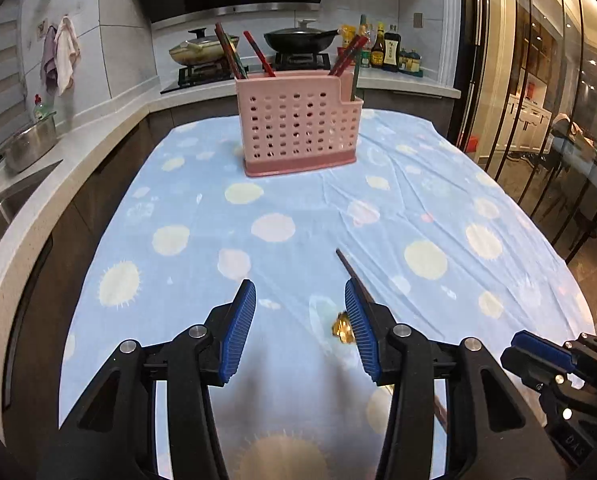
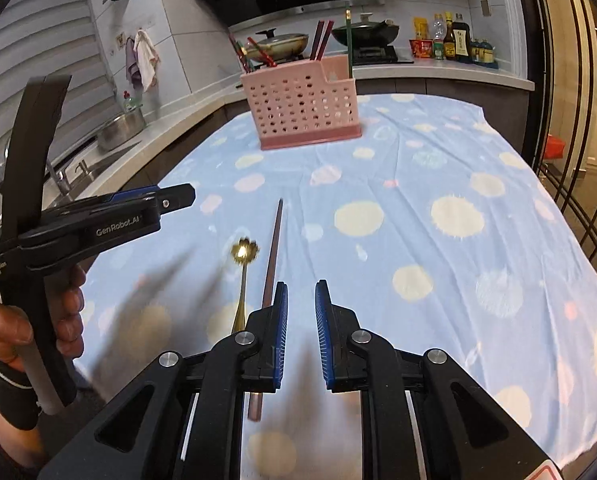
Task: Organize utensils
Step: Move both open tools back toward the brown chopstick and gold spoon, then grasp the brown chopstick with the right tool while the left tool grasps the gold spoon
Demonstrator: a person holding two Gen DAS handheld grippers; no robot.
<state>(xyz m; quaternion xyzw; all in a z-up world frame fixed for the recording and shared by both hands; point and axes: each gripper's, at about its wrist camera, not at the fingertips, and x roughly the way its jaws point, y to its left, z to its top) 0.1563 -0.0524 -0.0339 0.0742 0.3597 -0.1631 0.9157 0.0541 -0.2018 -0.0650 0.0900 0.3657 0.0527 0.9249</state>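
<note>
Near the tabletop's front edge, chopstick and gold spoon await pickup; left tool and right tool gape empty. Next: grasp, carry to pink holder.

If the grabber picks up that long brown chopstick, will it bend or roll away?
The chopstick looks thin, straight and rigid, so it probably won't bend. It may slip or pivot between the pads, being so narrow. Lying on the wrinkled cloth, it likely won't roll far if nudged.

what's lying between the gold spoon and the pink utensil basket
Only bare dotted tablecloth between gold spoon and pink basket, seen in the right wrist view.
</note>
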